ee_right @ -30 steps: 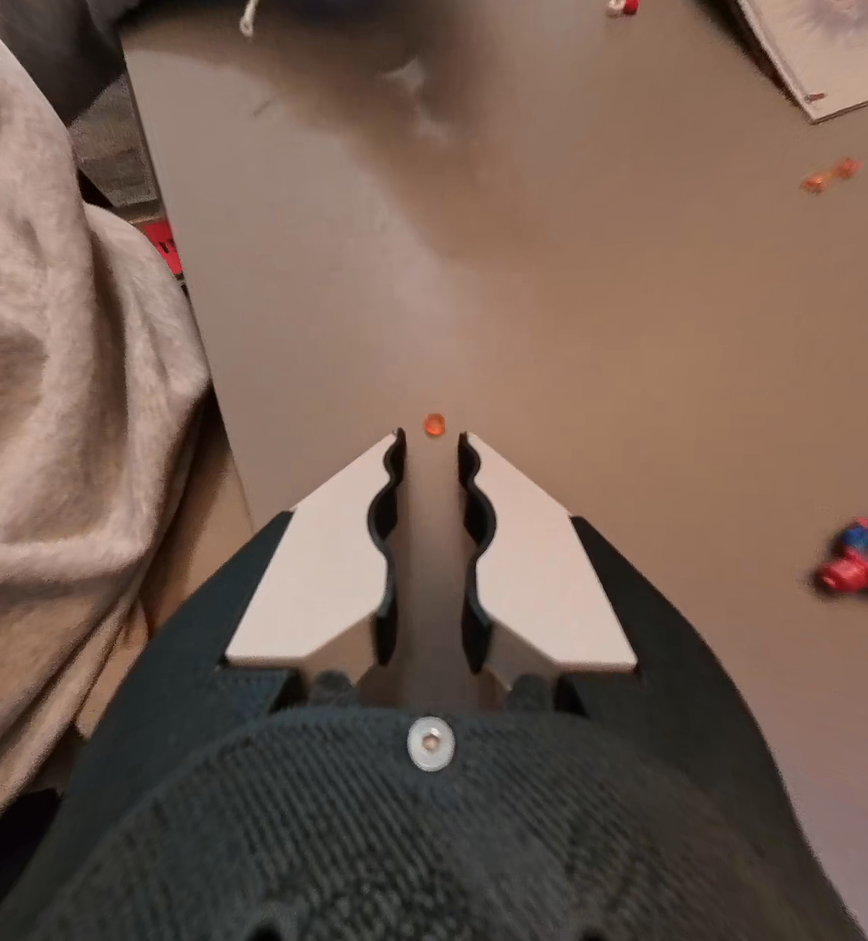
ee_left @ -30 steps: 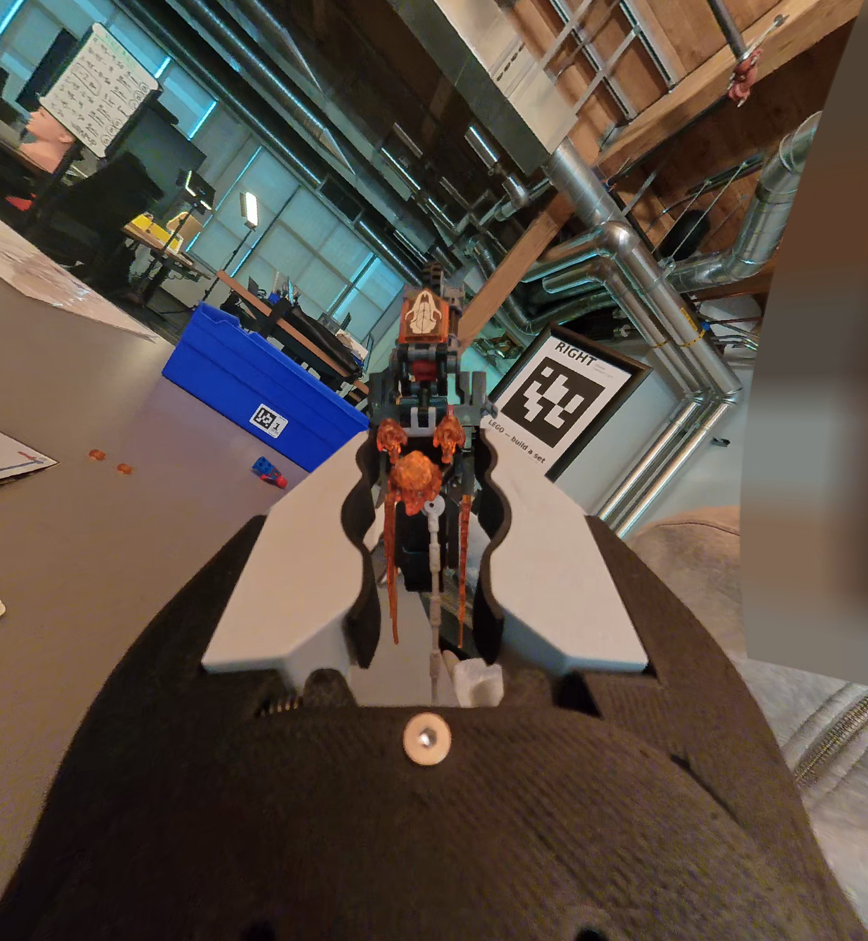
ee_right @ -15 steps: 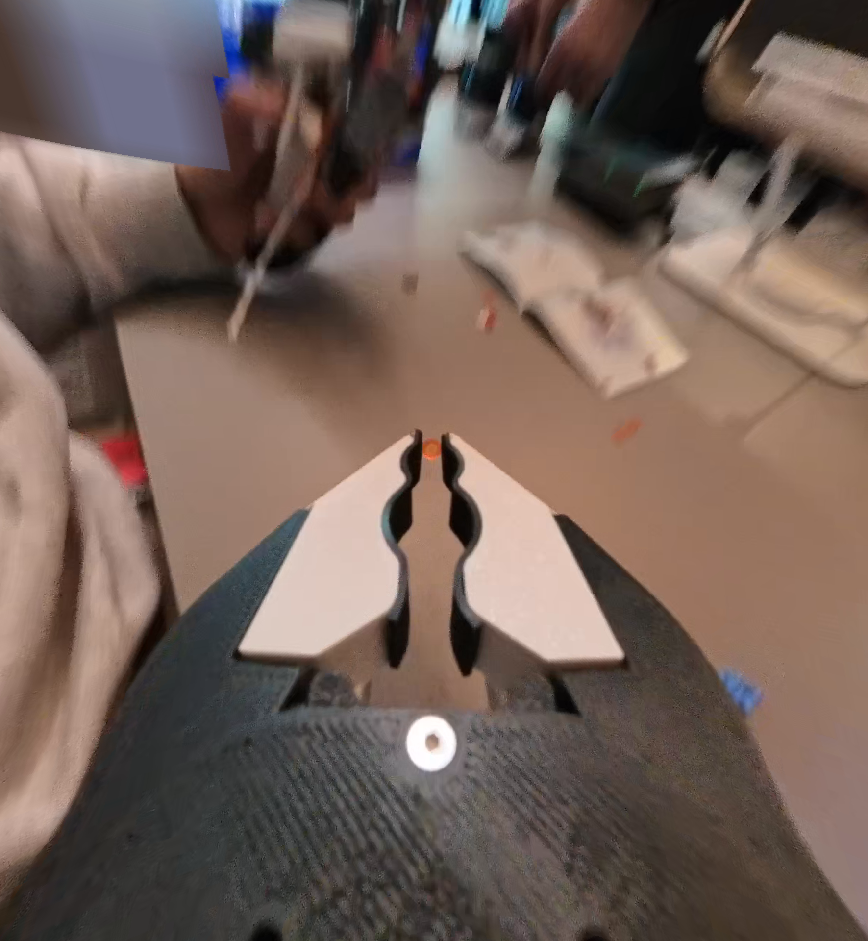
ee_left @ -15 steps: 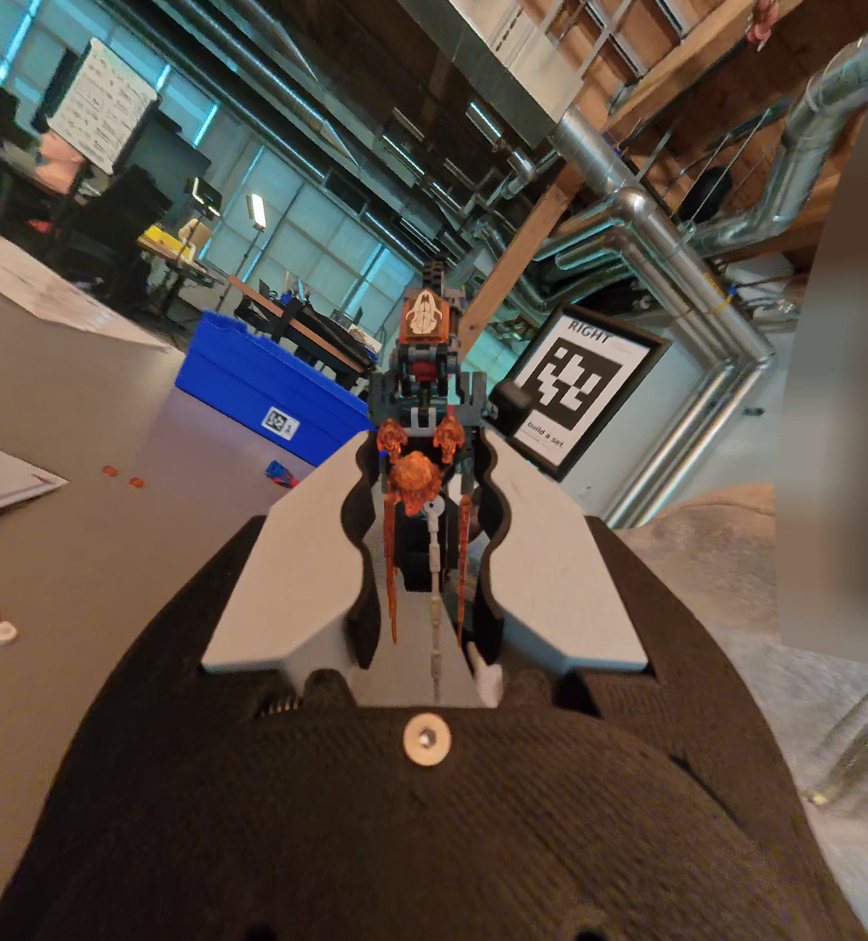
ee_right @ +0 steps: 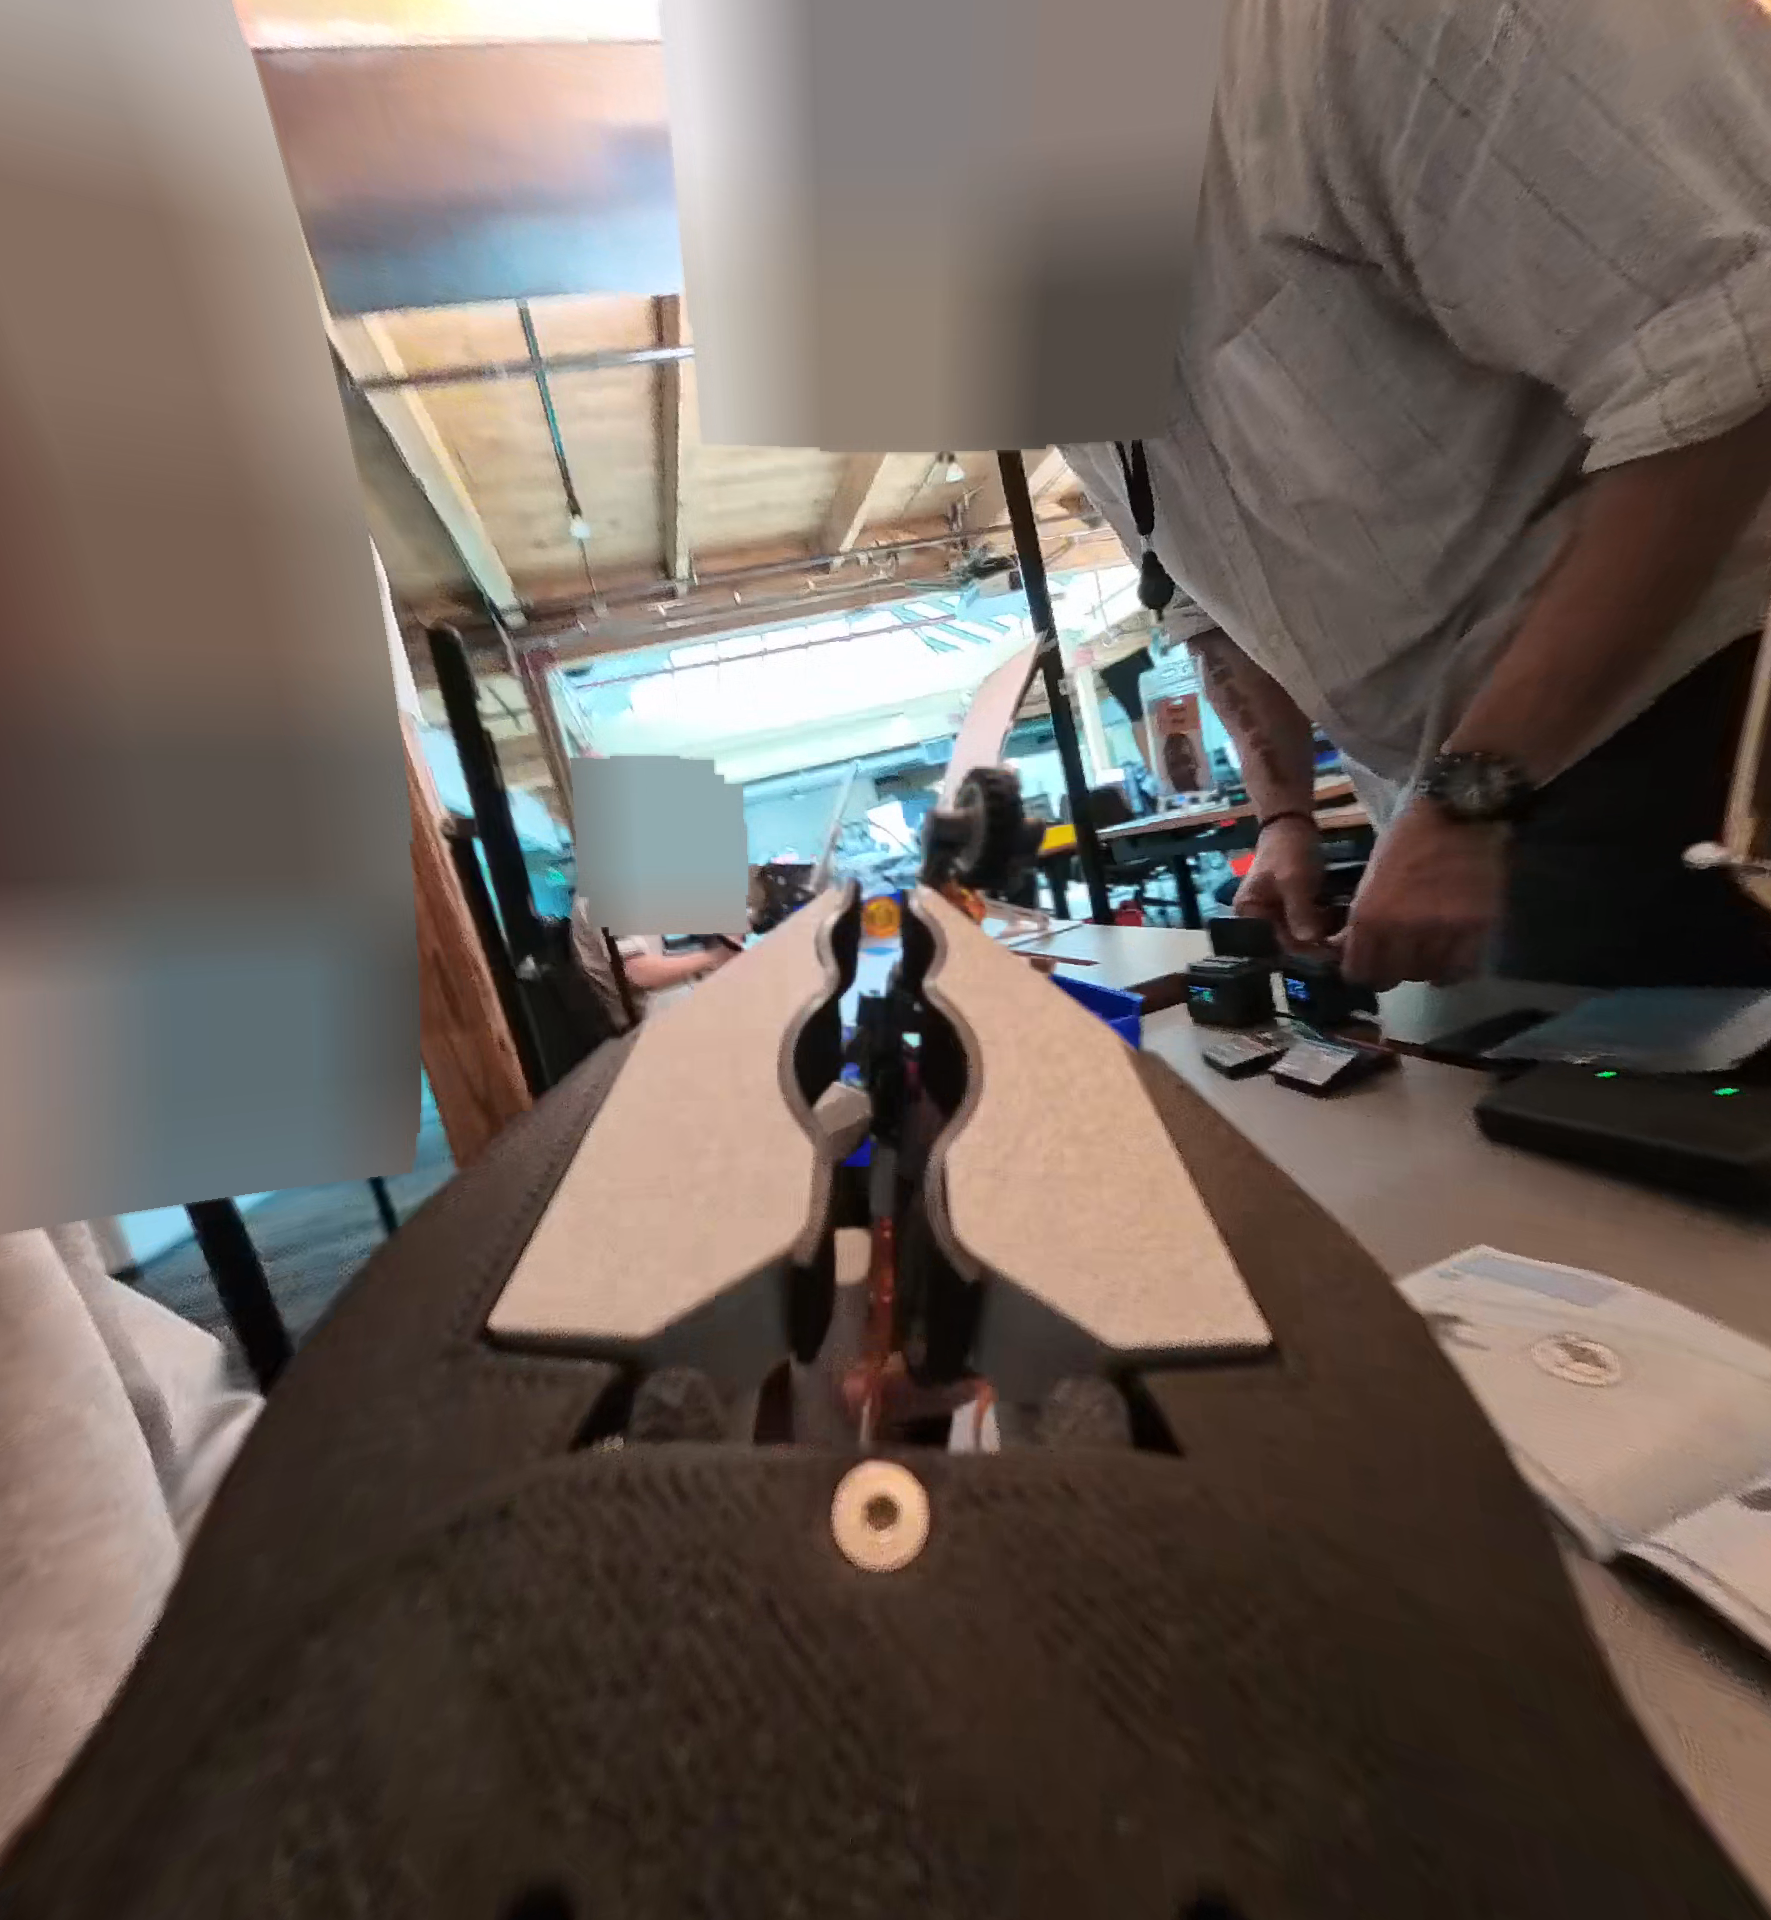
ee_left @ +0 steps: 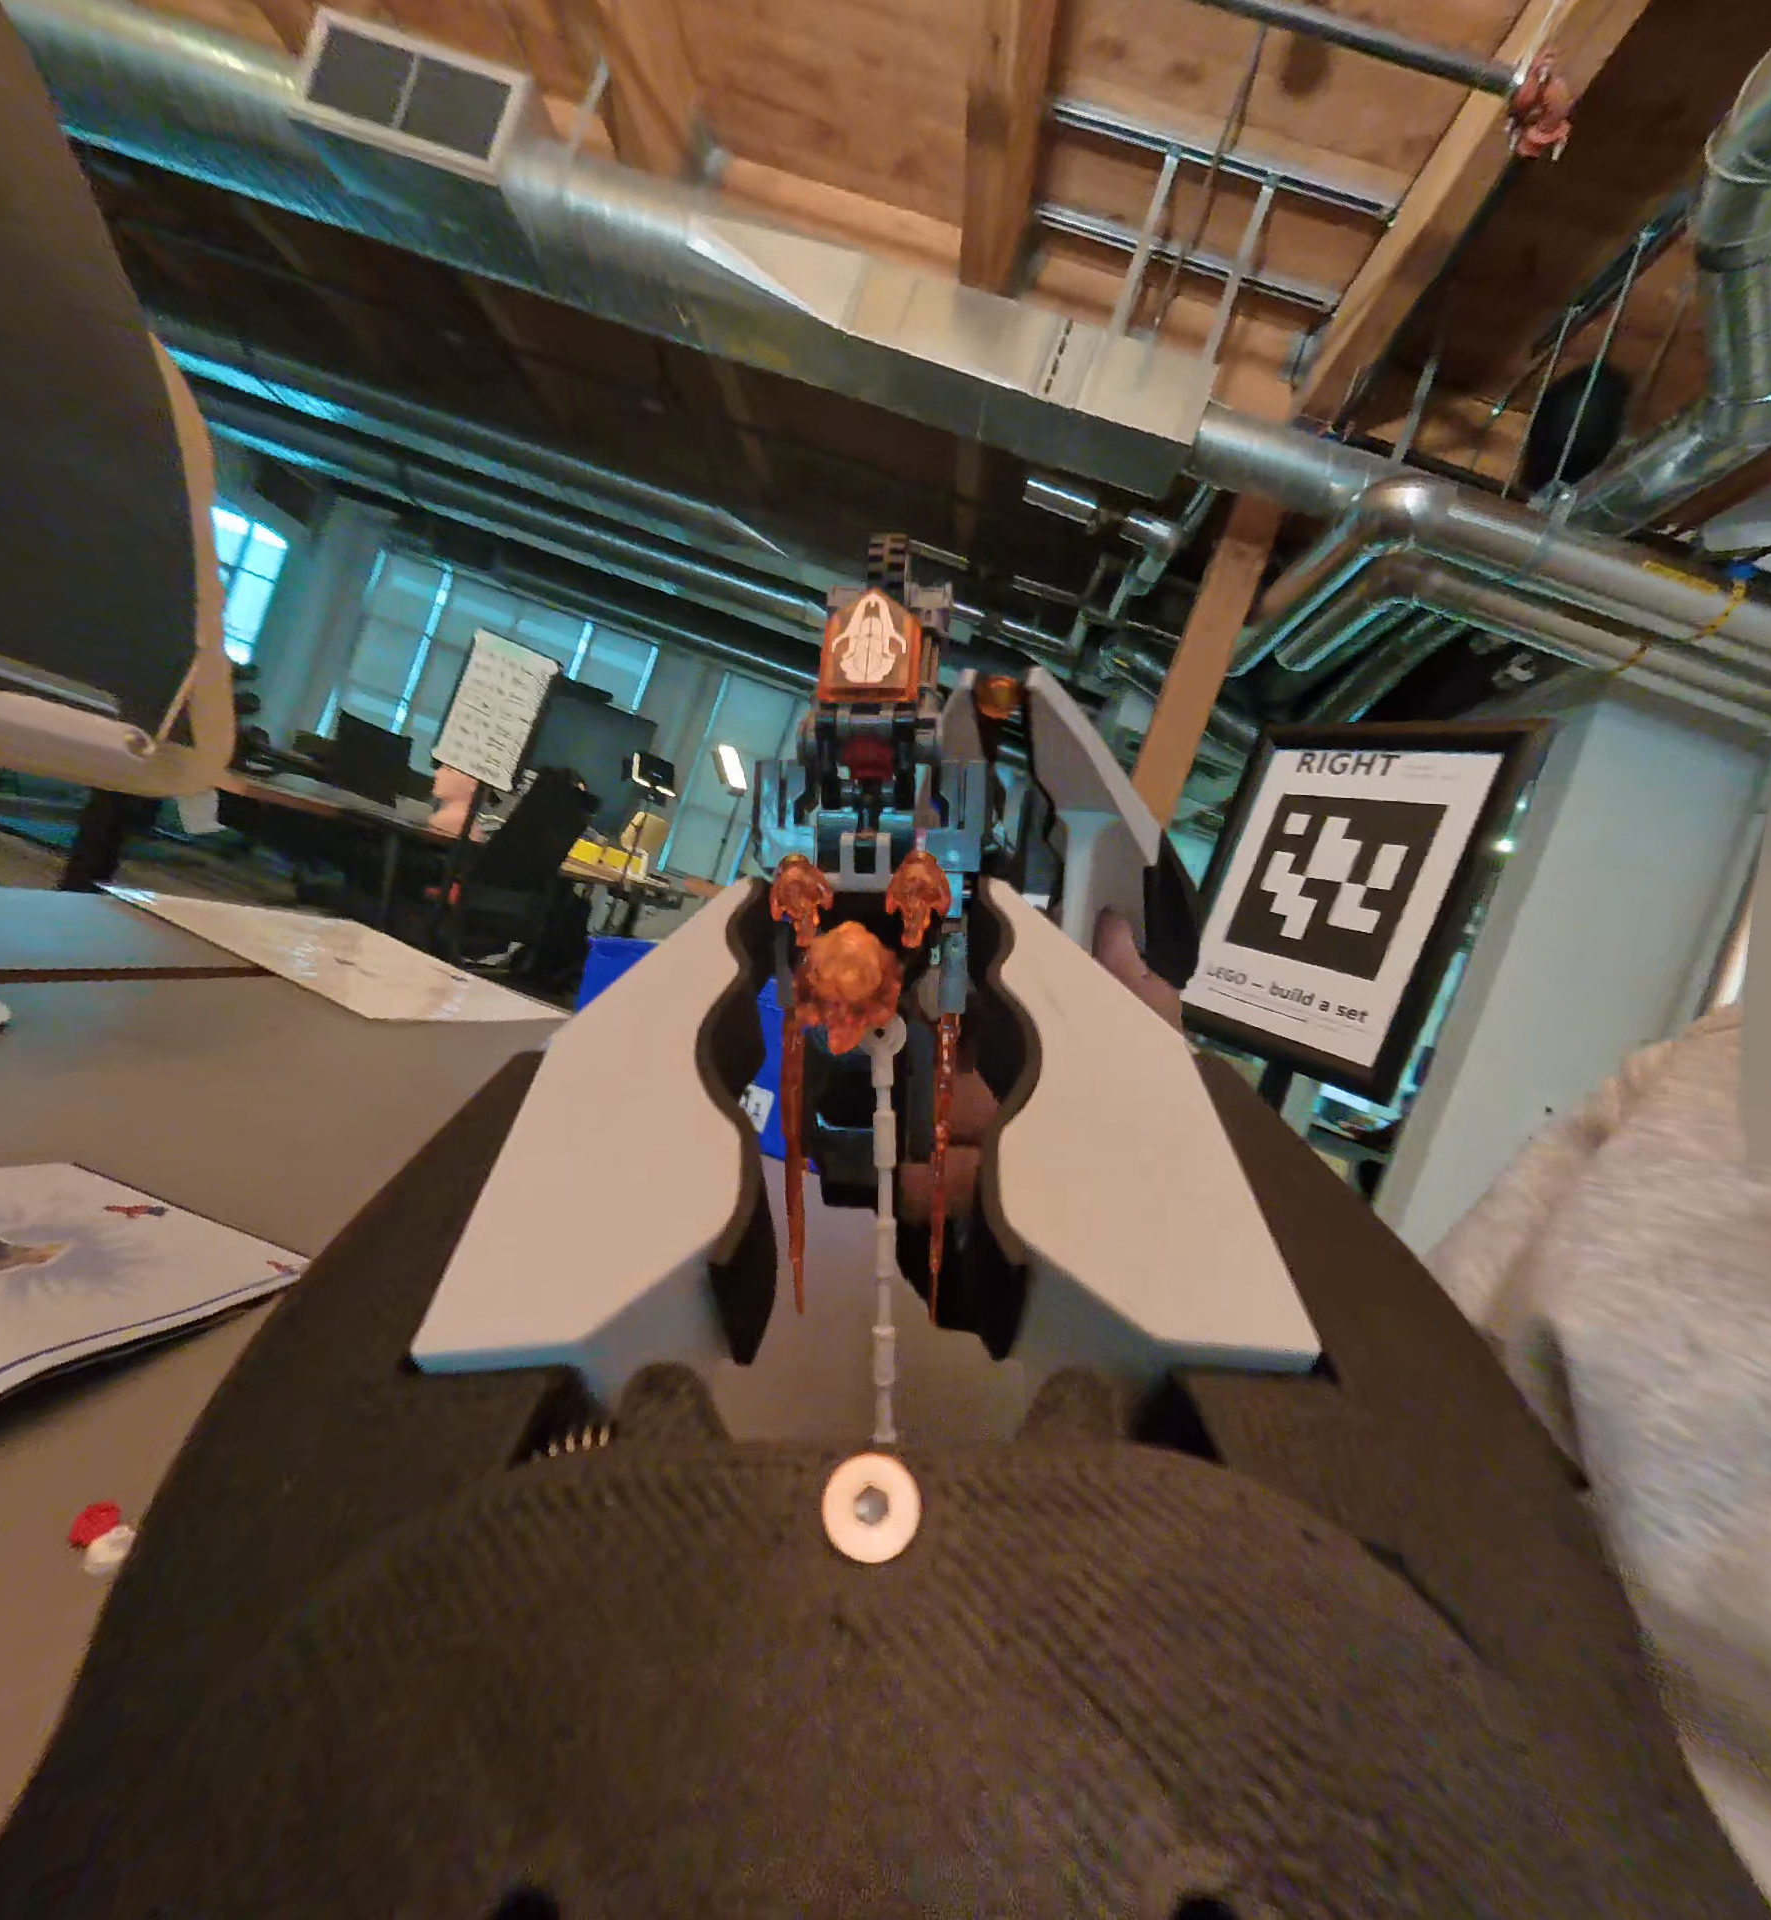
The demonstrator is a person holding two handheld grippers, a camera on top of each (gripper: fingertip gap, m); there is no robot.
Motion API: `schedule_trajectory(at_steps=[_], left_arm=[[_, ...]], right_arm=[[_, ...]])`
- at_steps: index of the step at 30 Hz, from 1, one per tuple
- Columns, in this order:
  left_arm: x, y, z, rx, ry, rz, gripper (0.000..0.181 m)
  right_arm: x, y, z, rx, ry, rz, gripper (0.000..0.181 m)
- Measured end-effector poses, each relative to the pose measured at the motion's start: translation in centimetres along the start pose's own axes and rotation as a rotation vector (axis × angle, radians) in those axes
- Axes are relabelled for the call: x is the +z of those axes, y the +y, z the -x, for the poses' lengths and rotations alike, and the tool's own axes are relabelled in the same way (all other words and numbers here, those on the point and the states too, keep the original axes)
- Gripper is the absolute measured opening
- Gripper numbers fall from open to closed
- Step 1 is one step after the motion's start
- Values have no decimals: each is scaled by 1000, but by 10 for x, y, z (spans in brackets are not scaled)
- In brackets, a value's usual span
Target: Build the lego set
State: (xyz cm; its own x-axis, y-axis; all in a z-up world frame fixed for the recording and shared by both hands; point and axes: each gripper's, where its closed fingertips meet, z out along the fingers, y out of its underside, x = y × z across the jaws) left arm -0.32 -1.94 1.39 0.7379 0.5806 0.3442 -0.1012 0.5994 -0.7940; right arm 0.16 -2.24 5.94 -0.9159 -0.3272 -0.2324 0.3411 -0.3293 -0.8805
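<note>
Clearly, much is cut off at the left of the left wrist view: an instruction booklet lies on the grey surface with its near edge out of frame, and just near it sit a small red piece and a white one, blurred. Farther off a blue bin shows only a corner behind the left gripper, with a label too hidden to read.

That gripper is clamped on the lego model, a dark build with a translucent orange shield on top, orange flame pieces and a thin white chain hanging down between the fingers (its lower part is hidden by the pads).

Just right of the model, the right gripper comes in from the far side, pinching a small orange stud at its fingertips. In the right wrist view the stud sits between the nearly closed tips of the right gripper, and the model behind is blurred and mostly covered.

At far right stands a framed sign with a black-and-white marker and some writing.
</note>
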Motion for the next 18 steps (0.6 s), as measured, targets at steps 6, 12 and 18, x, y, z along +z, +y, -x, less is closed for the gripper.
schedule_trajectory(at_steps=[6, 12, 18], left_arm=[[-5, -9, 4, 66, -80, -56, 35], [-5, -7, 9, 46, -94, -51, 35], [-3, -3, 8, 62, -96, -31, 35]], right_arm=[[4, 13, -8, 244, -56, -52, 4], [6, 15, -8, 296, -104, -80, 4], [6, 16, -5, 295, -112, -85, 4]])
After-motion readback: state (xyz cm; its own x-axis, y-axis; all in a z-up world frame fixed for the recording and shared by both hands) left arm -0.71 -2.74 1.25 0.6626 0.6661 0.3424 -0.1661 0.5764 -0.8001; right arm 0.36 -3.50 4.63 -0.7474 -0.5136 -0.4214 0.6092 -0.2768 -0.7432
